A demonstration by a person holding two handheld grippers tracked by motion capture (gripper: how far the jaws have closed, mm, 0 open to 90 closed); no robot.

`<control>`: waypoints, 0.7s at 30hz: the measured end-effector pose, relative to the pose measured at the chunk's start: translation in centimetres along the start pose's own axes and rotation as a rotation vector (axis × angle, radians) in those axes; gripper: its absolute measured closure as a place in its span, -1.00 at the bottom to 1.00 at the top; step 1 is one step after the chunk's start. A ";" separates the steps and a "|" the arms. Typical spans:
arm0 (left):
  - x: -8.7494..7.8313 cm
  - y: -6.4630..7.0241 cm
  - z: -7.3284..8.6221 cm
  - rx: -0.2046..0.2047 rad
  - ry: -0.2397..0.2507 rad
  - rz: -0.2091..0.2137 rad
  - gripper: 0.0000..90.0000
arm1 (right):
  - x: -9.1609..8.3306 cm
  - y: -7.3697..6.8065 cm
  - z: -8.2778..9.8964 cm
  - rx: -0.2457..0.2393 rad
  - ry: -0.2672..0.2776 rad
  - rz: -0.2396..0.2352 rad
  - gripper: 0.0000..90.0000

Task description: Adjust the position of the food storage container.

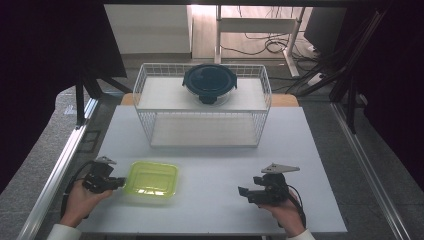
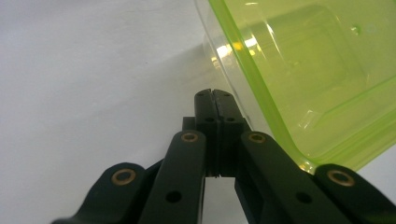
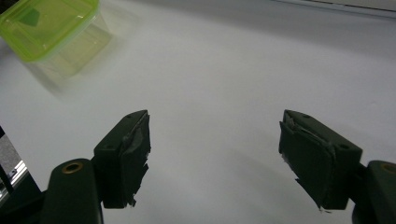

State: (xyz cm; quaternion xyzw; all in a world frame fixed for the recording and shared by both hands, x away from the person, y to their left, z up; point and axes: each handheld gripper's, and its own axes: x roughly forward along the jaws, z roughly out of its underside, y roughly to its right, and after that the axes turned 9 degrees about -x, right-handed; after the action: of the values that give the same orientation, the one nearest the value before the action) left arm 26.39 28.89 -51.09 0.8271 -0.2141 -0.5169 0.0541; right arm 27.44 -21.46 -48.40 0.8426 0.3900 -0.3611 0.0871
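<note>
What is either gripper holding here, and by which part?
Nothing: the left gripper is shut empty beside the green container; the right gripper is open over the table.

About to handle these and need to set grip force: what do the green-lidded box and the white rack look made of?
The green-lidded box looks like plastic: a glossy, translucent yellow-green lid over a clear body, with light glinting on it and the table showing through. The white rack looks like thin metal wire with a white coating, judging by its fine open grid; its shelves look like flat matte white panels, material unclear.
</note>
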 end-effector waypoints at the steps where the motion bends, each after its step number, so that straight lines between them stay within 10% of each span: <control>1: 0.0 0.0 0.0 0.000 0.000 0.000 1.00 | 0.0 0.0 0.0 0.000 0.000 0.000 -0.45; 21: 0.4 1.0 0.2 0.018 -0.003 0.037 1.00 | -0.1 0.1 0.0 0.003 0.006 0.005 -0.45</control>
State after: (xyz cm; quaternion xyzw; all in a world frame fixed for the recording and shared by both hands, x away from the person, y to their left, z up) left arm 26.11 27.82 -51.21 0.8228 -0.2338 -0.5150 0.0560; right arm 27.46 -21.59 -48.35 0.8446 0.3878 -0.3592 0.0856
